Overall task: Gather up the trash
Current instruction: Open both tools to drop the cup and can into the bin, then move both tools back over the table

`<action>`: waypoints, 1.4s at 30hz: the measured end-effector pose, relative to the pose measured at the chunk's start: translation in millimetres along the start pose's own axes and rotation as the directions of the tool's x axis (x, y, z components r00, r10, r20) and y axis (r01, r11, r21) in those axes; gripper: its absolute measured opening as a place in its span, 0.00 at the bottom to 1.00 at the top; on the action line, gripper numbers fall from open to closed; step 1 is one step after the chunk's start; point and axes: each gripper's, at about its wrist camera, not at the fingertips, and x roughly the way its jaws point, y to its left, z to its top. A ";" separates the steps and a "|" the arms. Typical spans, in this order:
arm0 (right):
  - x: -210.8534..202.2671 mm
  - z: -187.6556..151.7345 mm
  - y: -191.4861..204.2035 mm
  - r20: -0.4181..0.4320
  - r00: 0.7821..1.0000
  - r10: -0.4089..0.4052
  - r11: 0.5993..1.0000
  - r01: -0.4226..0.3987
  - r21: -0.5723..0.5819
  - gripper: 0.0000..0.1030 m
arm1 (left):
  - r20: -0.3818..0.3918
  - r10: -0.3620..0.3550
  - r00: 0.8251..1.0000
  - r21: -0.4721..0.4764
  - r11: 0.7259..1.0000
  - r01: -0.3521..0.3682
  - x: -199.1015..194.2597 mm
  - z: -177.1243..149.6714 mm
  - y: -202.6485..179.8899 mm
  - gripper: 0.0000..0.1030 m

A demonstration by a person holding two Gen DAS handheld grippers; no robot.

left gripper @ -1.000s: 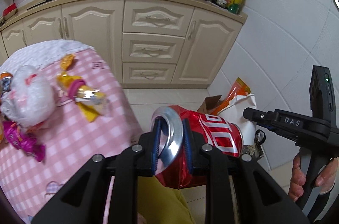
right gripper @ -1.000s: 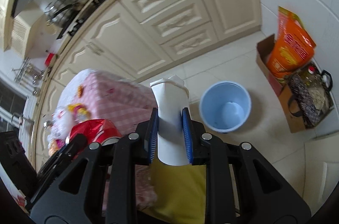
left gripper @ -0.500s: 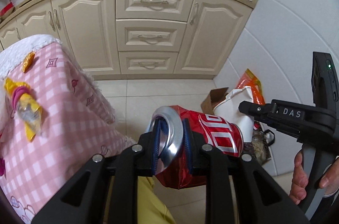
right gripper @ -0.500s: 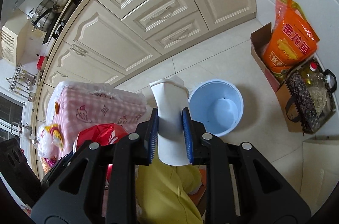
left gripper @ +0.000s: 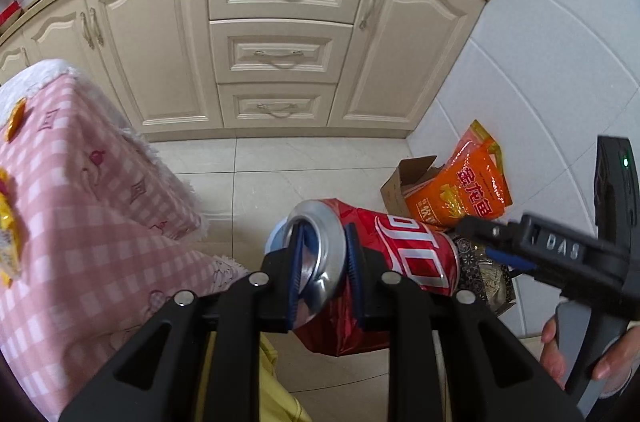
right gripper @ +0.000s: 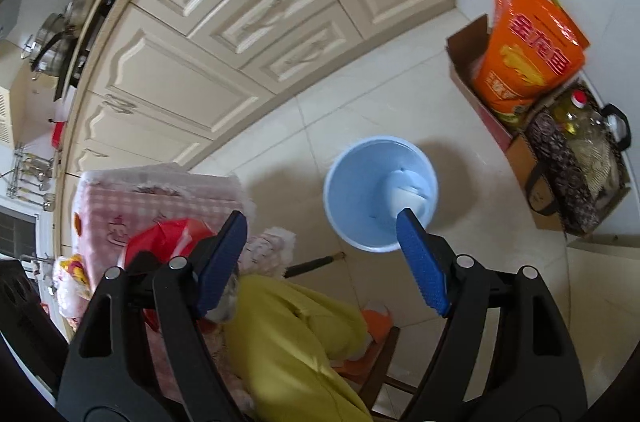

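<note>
The right gripper (right gripper: 320,254), jaws just opened, has nothing between them; the white cup (right gripper: 404,192) lies in the blue bin (right gripper: 340,182) at frame centre. The left gripper (left gripper: 322,262) clamps the crushed red can (left gripper: 400,254), which likely goes in next.

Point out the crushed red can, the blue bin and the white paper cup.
crushed red can (left gripper: 416,254), left wrist view, printed side.
blue bin (right gripper: 340,198), right wrist view, inner wall.
white paper cup (right gripper: 404,194), right wrist view, its side.

An orange bag (right gripper: 524,62) stands in a cardboard box (right gripper: 466,62) by cream cabinets (left gripper: 280,50).
</note>
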 end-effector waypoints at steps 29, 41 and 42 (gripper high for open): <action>-20.2 -21.9 -32.6 0.014 0.999 -0.043 0.997 0.042 0.066 0.74 | -0.024 0.083 0.996 0.086 0.993 -0.080 20.2 -2.7 -17.7 0.67; -55.1 -45.5 4.7 0.077 0.996 -0.047 0.999 0.048 -0.007 0.74 | 0.046 0.042 0.998 0.089 0.995 -0.046 -27.0 -13.0 -10.0 0.67; -58.8 -48.7 8.8 0.085 0.995 -0.046 0.999 0.047 -0.016 0.74 | 0.055 0.039 0.998 0.088 0.995 -0.043 -31.9 -13.7 -8.9 0.67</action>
